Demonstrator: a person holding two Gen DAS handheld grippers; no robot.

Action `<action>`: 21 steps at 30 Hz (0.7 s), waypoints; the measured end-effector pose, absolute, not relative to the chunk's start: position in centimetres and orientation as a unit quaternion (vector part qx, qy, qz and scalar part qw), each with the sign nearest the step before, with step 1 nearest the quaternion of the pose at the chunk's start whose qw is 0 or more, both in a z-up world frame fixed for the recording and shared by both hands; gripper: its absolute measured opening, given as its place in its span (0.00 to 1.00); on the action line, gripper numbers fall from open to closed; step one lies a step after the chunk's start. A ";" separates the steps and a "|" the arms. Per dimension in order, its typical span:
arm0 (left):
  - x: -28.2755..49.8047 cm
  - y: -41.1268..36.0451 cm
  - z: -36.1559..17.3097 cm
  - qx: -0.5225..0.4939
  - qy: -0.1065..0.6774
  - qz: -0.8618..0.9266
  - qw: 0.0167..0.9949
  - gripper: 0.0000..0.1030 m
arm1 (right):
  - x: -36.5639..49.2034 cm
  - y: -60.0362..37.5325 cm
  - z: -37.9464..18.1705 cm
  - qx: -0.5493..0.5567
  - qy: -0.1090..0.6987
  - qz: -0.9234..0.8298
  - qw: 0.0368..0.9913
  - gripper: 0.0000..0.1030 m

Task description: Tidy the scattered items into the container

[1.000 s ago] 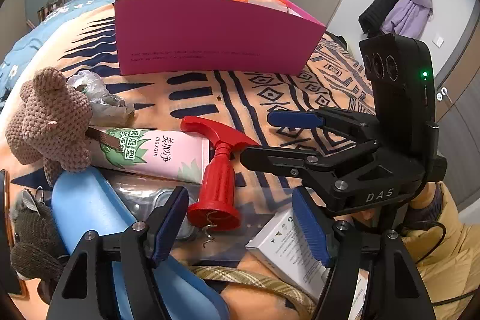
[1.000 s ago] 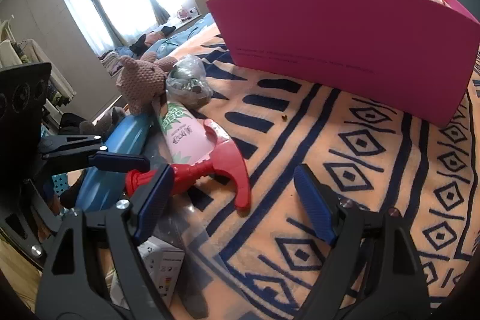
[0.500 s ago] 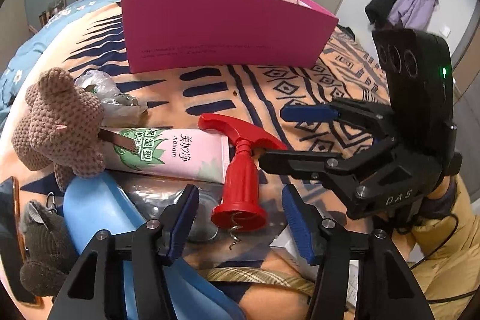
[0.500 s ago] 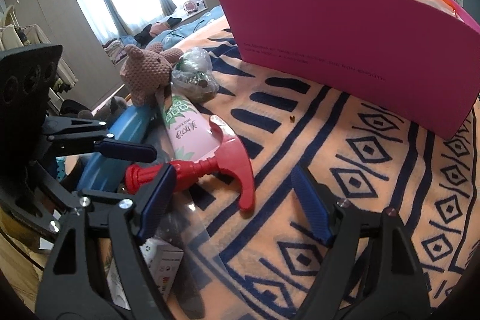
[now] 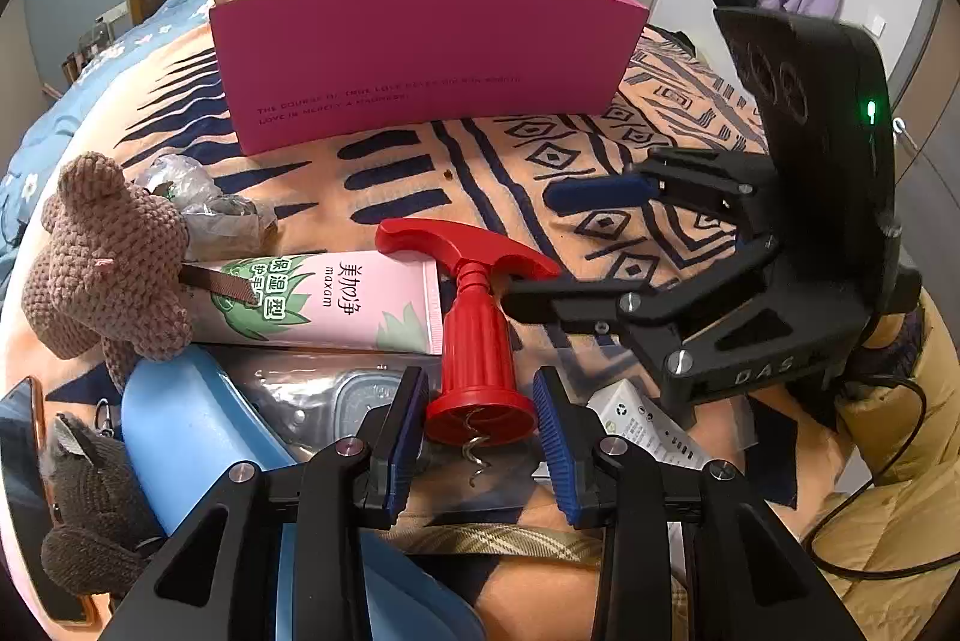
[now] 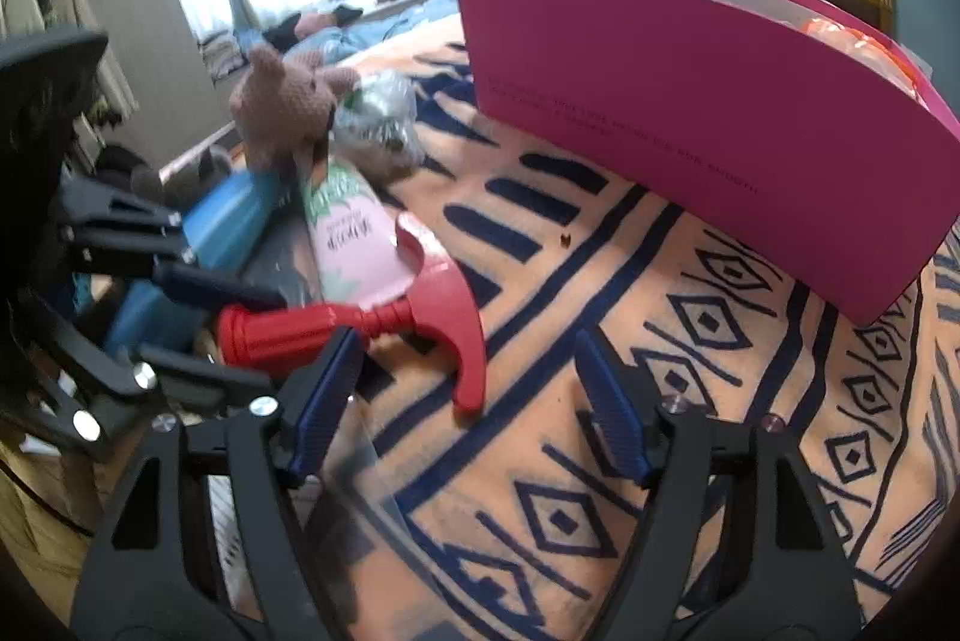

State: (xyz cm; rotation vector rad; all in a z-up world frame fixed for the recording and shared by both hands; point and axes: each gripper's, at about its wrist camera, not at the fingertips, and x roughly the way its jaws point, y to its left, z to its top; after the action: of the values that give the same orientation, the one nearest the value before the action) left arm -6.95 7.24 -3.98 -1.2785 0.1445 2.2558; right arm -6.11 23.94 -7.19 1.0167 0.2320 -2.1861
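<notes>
A red corkscrew (image 5: 480, 335) (image 6: 420, 305) lies on the patterned blanket, T-handle toward the pink box (image 5: 420, 53) (image 6: 720, 131), metal spiral toward me. My left gripper (image 5: 480, 431) (image 6: 258, 341) is closing on the corkscrew's round base, and both blue pads meet its rim. My right gripper (image 6: 471, 401) (image 5: 558, 245) hovers at the handle end with its jaws wide and slowly closing. One tip of the red handle lies between its fingers, but neither pad touches it. The open-topped pink box stands upright behind, with something orange inside.
A pink tube (image 5: 312, 299), a brown knitted bear (image 5: 108, 257) and a crumpled plastic bag (image 5: 204, 203) lie left of the corkscrew. A blue object (image 5: 180, 425), a clear bag (image 5: 336, 389), a white carton (image 5: 642, 419) and a dark knitted toy (image 5: 90, 509) crowd the near edge.
My left gripper's jaws have narrowed from wide apart down onto the corkscrew's base. The right gripper's jaws have narrowed a little and it has rolled slightly. Nothing on the blanket has shifted.
</notes>
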 end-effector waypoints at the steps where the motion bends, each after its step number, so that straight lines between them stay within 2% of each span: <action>1: -7.0 7.2 -4.0 -0.474 0.052 0.837 0.269 0.36 | -6.1 23.8 -7.3 0.395 0.096 -0.842 0.354 0.68; 5: -7.2 7.0 -4.0 -0.476 0.047 0.837 0.267 0.36 | -6.3 23.1 -7.6 0.395 0.120 -0.837 0.358 0.60; 16: -7.4 6.7 -3.9 -0.478 0.028 0.829 0.290 0.36 | -7.6 21.3 -8.3 0.394 0.174 -0.824 0.368 0.58; 21: -7.4 6.8 -3.9 -0.481 0.022 0.824 0.299 0.36 | -8.0 20.7 -8.3 0.387 0.177 -0.822 0.379 0.32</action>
State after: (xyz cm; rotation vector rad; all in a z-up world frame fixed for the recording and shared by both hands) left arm -7.42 6.76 -3.89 -1.2779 0.0582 2.1882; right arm -7.96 20.74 -8.29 0.9900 0.4529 -2.0990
